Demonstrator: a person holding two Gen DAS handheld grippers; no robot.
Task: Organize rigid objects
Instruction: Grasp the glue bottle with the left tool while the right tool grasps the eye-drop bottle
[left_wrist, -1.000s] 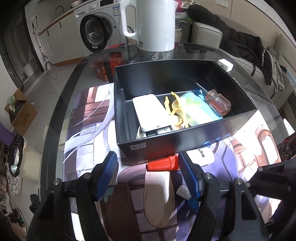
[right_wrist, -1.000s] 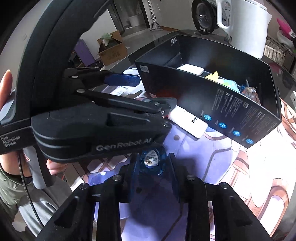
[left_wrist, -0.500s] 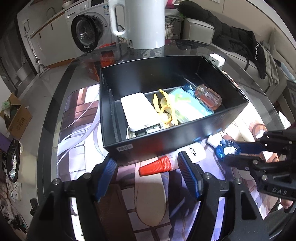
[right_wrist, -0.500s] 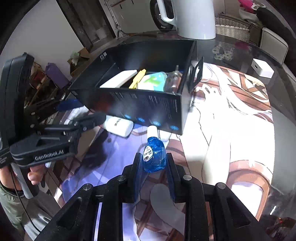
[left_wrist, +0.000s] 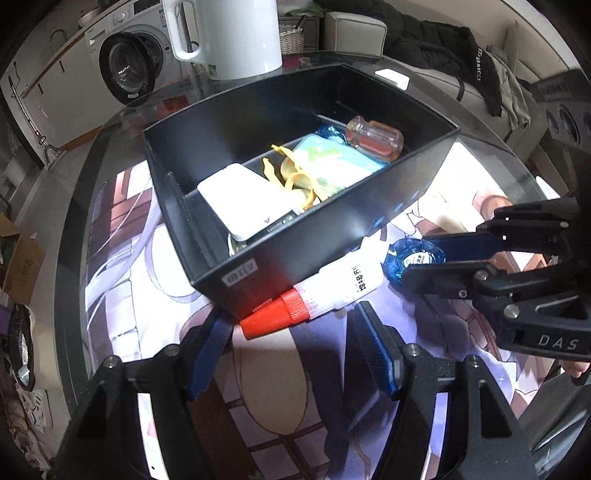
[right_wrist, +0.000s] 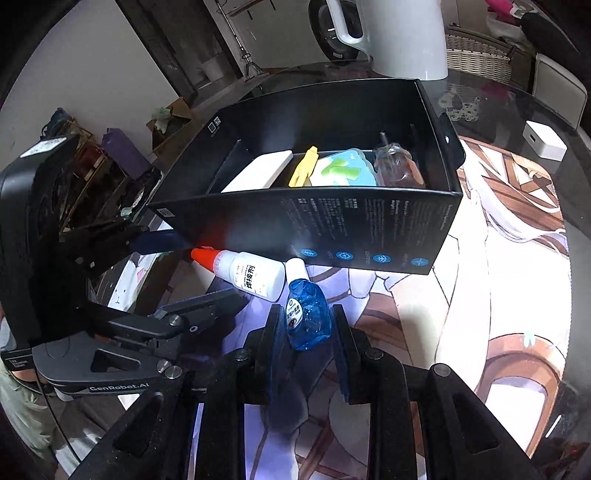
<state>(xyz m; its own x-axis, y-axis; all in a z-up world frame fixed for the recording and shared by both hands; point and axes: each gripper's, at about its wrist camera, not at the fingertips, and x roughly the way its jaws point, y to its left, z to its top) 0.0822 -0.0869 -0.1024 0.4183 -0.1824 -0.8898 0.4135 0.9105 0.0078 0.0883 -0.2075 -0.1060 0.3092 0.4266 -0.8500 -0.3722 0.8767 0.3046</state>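
On the bench (left_wrist: 110, 177), a black box (left_wrist: 332, 221) serves as the landmark. Just in front of its near wall lies a white bottle (left_wrist: 343, 280) with a red cap (left_wrist: 275, 319), on its side and touching or nearly touching that wall. The left tool (left_wrist: 291, 347) hangs over the cap end with its jaws apart, one blue pad (left_wrist: 212, 341) on each side of the cap, neither pressing on it.

At the white bottle's base end, still in front of the box, the right tool (right_wrist: 308, 325) is closed on a small blue bottle (right_wrist: 306, 317); its white tip (right_wrist: 295, 267) points at the box wall and sits just beside the white bottle's base. From the left wrist view the blue bottle (left_wrist: 412, 258) shows clamped between the right tool's fingers (left_wrist: 461, 242).

Inside the box, in its near compartment, lie a white case (left_wrist: 240, 199), yellow pieces (left_wrist: 291, 177), a pale blue-green pack (left_wrist: 332, 162) and a clear-handled screwdriver (left_wrist: 376, 138). Behind the box stands a white kettle (left_wrist: 229, 37). A small white block (right_wrist: 545, 140) rests on the bench to the box's right.
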